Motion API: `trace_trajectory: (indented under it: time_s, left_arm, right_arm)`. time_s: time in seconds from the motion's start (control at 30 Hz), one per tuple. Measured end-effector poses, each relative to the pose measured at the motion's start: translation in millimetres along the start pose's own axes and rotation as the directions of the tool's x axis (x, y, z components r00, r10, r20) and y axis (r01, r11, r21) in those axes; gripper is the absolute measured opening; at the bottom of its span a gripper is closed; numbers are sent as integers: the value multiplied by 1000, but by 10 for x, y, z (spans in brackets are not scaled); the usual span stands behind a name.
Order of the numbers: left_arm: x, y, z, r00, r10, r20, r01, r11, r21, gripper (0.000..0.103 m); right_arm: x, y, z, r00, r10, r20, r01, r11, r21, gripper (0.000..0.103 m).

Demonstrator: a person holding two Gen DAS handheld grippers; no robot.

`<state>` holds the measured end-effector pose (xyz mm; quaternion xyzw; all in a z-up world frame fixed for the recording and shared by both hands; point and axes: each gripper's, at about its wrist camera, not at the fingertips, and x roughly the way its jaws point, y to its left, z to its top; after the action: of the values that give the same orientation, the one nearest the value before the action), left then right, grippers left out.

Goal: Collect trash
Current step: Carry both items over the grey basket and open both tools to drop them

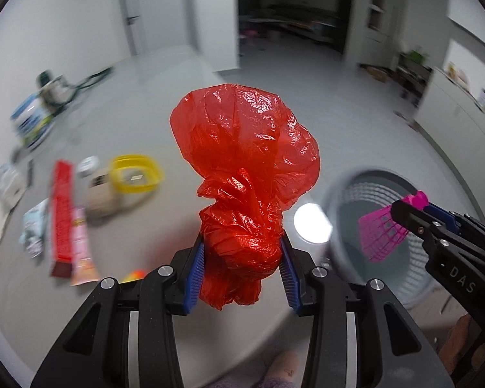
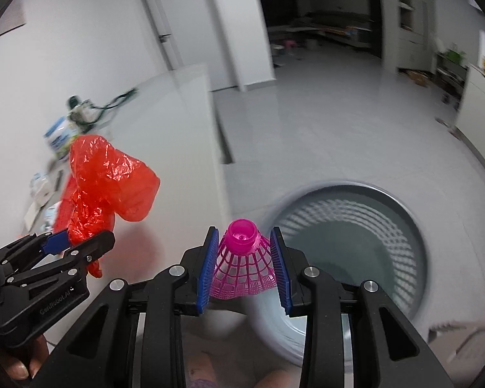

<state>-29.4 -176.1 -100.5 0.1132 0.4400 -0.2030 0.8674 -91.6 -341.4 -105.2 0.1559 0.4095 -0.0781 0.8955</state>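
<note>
The left gripper point(image 1: 242, 258) is clamping a crumpled red plastic bag point(image 1: 245, 161) between its blue pads point(image 1: 195, 271), pinching the knotted lower part while the puffed upper part is billowing up and forward beyond the fingertips. The right gripper point(image 2: 244, 258) is squeezing a pink plastic shuttlecock point(image 2: 242, 258) by its mesh skirt, with the cork end pointing forward and the skirt flaring back toward the camera, so its long axis is running along the fingers.

Both hands are hanging side by side above the floor. The grey mesh wastebasket point(image 2: 349, 242) is sitting open-mouthed on the pale tiles just ahead of and below the right gripper, slightly to its right. From the left wrist view the same basket point(image 1: 388, 232) is lying off to the right, beyond the shuttlecock point(image 1: 384, 229) and the right gripper point(image 1: 414, 213). So the right hand looks clearly nearer the basket, and I judge its drop will come first, needing only a short reach forward over the rim; the bag will have to travel rightward across to it.

Farther to the left, more litter is lying scattered: a long red box point(image 1: 61, 213), a pink packet point(image 1: 82, 249), a yellow tub point(image 1: 135, 173) and some papers, all blurred.
</note>
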Motion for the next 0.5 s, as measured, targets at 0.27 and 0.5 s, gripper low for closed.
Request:
trace_trajectory:
  time_s: [0.27,0.5]
  left_arm:
    - [307,-927,-54,989,-123,-77,134,979,154,42]
    - [600,-1300,-118,977,-149,-152,180,959,219,42]
  right_arm:
    - [-14,-847,-254,995,-85,-47,90,989,119,32]
    - [171,-1186,-310,993,-83,-79,95,982,163,32]
